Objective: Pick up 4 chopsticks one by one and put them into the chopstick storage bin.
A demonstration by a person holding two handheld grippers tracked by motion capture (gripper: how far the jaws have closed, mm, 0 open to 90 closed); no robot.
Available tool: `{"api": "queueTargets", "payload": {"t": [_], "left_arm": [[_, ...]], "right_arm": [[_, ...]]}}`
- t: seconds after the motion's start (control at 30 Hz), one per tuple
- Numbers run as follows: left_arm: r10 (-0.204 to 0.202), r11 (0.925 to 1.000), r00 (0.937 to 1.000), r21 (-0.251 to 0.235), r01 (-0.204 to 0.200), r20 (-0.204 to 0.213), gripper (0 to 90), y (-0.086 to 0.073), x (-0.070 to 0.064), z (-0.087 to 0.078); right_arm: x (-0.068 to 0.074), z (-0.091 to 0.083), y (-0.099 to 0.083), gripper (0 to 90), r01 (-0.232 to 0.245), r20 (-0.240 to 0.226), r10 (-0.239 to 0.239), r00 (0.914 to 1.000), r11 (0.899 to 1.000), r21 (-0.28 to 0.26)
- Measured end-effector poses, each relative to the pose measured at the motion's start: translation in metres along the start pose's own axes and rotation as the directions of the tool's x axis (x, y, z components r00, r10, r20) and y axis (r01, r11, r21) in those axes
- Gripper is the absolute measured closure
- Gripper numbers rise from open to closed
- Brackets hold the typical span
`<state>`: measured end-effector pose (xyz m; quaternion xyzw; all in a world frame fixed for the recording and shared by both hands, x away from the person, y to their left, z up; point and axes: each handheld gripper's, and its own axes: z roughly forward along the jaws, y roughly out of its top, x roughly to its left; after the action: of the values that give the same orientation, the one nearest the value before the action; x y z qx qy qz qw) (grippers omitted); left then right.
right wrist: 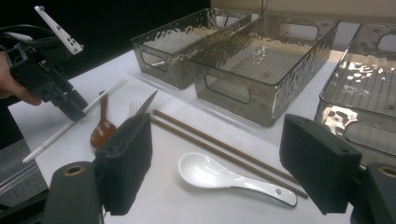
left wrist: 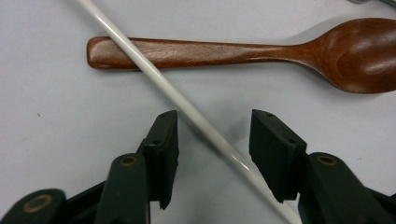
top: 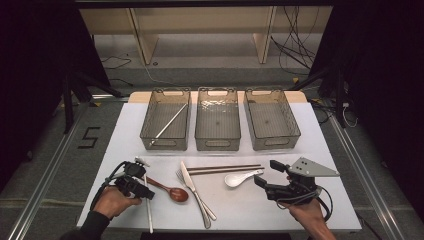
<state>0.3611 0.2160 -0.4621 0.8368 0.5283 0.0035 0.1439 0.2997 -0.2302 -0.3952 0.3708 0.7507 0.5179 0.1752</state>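
The white chopstick [left wrist: 187, 108] is a thin, smooth, glossy rod, round in section and plain along its whole visible length; it lies flat on the white tabletop [top: 300, 150] at the near left, running from near the front edge away from the person; in the left gripper view it passes slantwise over the handle of the wooden spoon [left wrist: 261, 51] and runs on between the two jaws; the left gripper [left wrist: 214, 135] stands low over it with its jaws spread, one on each side of the rod and neither touching it; the spoon is dark reddish brown with a polished bowl; the right gripper [right wrist: 219, 161] hangs over the near right of the tabletop with its jaws wide apart and nothing between them, and beyond them lie the white ceramic spoon [right wrist: 224, 177] and a pair of brown chopsticks [right wrist: 210, 140] side by side; three clear, smoky bins stand in a row at the far side; the left bin [top: 165, 120] holds one pale chopstick [top: 169, 124] lying slantwise across its floor; the middle bin [top: 217, 119] and the right bin [top: 271, 119] hold nothing; a knife [top: 192, 187] and a fork [top: 184, 179] lie together between the two spoons.
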Motion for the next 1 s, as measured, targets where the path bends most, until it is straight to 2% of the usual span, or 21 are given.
{"api": "queueTargets", "payload": {"t": [0.17,0.3,0.53,0.83,1.0], "left_arm": [[0.004,1.0,0.9999,0.004,-0.004,-0.013,57.0,0.0,-0.002,0.003],[0.033,0.9994,0.9987,0.013,-0.033,-0.039,61.0,0.0,-0.004,0.003],[0.043,0.9991,0.9977,0.01,-0.042,-0.052,69.5,-0.001,-0.001,0.002],[0.009,0.9999,0.9992,-0.005,-0.009,-0.038,80.4,-0.002,0.006,0.002],[0.016,0.9999,0.9992,-0.003,-0.017,-0.037,83.6,-0.002,0.008,0.002]], "right_arm": [[0.0,0.0,0.0,26.4,0.002,0.001,-0.002,1.0,1.0,-0.001],[0.0,0.0,0.0,26.4,0.002,0.001,-0.002,1.0,1.0,0.0],[0.0,0.0,0.0,26.4,0.002,0.001,-0.002,1.0,1.0,-0.001],[0.0,0.0,0.0,26.4,-0.001,0.001,0.001,1.0,1.0,-0.003],[0.0,0.0,0.0,26.4,-0.002,0.0,0.002,1.0,1.0,-0.004]]}}
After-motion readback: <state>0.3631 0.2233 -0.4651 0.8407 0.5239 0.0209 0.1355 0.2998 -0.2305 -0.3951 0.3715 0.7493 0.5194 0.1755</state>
